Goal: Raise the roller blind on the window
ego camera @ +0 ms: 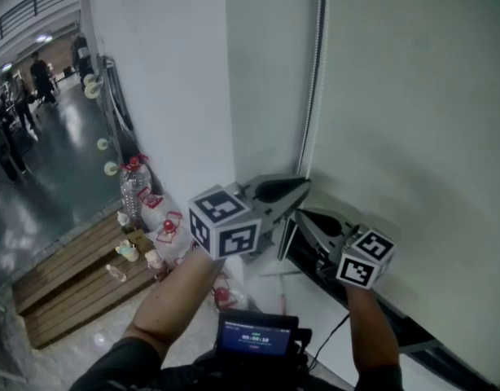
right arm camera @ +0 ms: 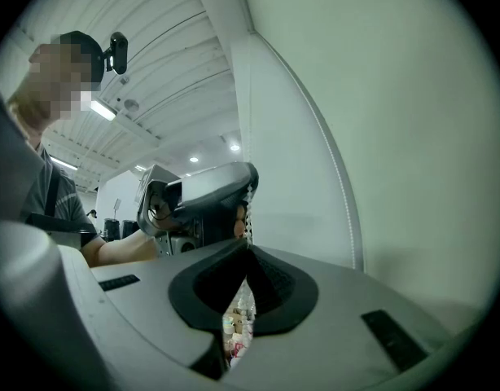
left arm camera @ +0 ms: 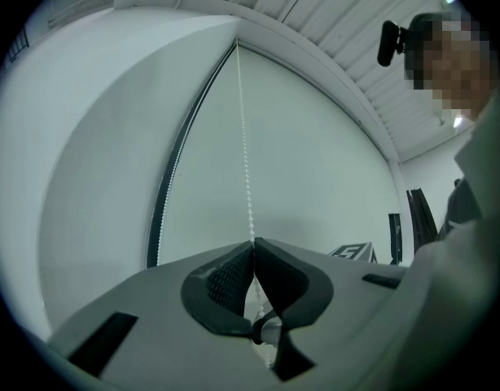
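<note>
Lit screen [ego camera: 256, 335] nearest; white blind [ego camera: 413, 120], white wall [ego camera: 177, 80], wooden pallets [ego camera: 79, 279], glossy floor [ego camera: 46, 186].

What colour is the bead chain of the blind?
The bead chain is white; clearest in left gripper view.

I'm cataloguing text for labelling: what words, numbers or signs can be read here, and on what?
Small screen at the head view's bottom edge: a row of digits, too blurred to read.
Marker cubes: square patterns only, no words.
Bottles on the floor: labels too small to read.
Nothing else legible.
</note>
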The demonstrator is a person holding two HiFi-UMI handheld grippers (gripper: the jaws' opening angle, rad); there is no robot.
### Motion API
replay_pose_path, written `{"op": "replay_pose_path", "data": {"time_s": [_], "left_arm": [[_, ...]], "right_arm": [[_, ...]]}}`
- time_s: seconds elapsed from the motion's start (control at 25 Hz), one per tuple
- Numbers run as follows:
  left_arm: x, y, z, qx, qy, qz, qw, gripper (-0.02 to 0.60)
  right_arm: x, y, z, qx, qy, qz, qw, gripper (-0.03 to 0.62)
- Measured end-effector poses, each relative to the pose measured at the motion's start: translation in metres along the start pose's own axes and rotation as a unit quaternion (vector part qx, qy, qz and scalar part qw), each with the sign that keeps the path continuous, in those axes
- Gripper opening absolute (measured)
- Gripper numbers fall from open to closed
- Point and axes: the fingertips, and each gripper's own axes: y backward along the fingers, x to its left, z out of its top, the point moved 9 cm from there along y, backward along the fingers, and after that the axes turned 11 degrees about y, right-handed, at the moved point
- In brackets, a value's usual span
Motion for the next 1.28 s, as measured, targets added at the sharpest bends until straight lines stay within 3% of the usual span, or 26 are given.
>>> {"op": "replay_pose_path", "data": {"time_s": [0.28,0.6,1.28], "left_arm": [[0.007,0.0,-0.013,0.004,0.005,0.008,0.9999,0.015],[0.006,0.004,-0.017,0.006,-0.004,0.01,0.9999,0.015],[0.017,0.007,-0.08,0.061,0.011,0.03,0.9976,0.009]], "right_arm": [[-0.003,-0.002,-0.015,0.004,-0.016,0.001,1.0,0.0],[0.003,-0.006,-0.017,0.02,0.007,0.004,1.0,0.0],[0.008,-0.002,-0.074,0.068,-0.038,-0.005,0.997,0.002]]}}
